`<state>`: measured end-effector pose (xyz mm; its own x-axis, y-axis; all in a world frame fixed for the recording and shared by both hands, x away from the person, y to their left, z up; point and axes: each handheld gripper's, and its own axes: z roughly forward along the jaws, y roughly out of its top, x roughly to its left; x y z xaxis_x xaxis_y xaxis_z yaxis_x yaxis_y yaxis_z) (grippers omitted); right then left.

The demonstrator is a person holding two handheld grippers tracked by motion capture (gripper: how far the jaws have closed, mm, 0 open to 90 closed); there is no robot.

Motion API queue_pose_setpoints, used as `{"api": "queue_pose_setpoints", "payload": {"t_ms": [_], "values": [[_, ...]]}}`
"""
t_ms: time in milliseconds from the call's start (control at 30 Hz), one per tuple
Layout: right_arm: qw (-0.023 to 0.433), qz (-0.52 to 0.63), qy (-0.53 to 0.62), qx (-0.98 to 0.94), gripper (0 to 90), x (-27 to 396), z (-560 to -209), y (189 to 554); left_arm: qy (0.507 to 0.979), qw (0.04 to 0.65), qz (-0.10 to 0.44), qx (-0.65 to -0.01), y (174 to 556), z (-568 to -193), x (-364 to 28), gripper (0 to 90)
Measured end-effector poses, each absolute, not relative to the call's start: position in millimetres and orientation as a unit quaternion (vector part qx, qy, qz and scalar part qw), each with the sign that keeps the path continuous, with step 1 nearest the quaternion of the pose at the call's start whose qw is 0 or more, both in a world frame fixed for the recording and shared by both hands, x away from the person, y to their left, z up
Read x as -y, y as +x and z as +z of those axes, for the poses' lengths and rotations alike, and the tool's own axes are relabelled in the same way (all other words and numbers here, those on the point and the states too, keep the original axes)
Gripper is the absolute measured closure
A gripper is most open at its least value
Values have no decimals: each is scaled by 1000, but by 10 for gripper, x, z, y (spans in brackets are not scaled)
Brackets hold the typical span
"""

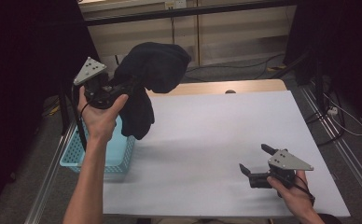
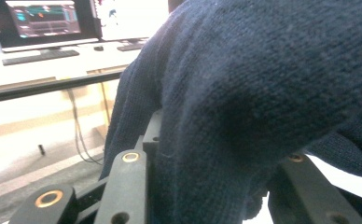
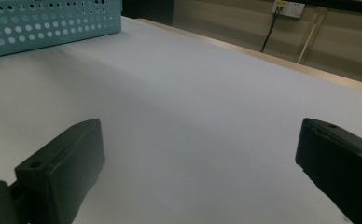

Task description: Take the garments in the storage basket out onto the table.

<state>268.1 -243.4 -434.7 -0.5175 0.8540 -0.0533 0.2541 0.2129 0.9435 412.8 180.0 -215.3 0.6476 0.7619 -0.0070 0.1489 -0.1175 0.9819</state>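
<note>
1. You hold two grippers: your left gripper (image 1: 123,88) pinches the one dark knitted garment (image 1: 153,70), lifted above the one blue basket (image 1: 116,151).
2. Your right gripper (image 1: 256,158) sits spread wide on the white table (image 1: 216,130), gripping nothing.

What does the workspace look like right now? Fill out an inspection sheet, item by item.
Surface: white table, bare in the middle, wooden strip along its far edge.
Job's things: dark navy knitted garment lifted in the air above the light blue perforated basket at the table's left edge.
Clutter: nothing seen.
Grippers: left gripper raised, jaws clamped on the garment; right gripper low over the table's near right, jaws open, nothing between them.
Cables: black cable trailing from the left gripper; loose cables on the floor at right.
Surroundings: dark curtains either side, monitors on a desk beyond.
</note>
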Motion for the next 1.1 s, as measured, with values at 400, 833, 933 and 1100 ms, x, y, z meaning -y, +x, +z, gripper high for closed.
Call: {"api": "queue_pose_setpoints", "payload": {"t_ms": [400, 833, 933, 1100], "values": [[303, 495, 385, -718, 5, 2436, -4348, 2677, 722, 574, 223, -316, 4124, -2425, -1496, 620], [301, 494, 384, -720, 5, 2429, -4350, 2676, 751, 568, 161, -297, 4144, -2805, -1015, 616], [301, 494, 384, -720, 5, 2433, -4350, 2676, 758, 559, 151, -299, 4162, -2934, -898, 615], [300, 495, 383, -720, 5, 2430, -4349, 2672, 771, 545, 136, -299, 4176, -3126, -777, 614]]}}
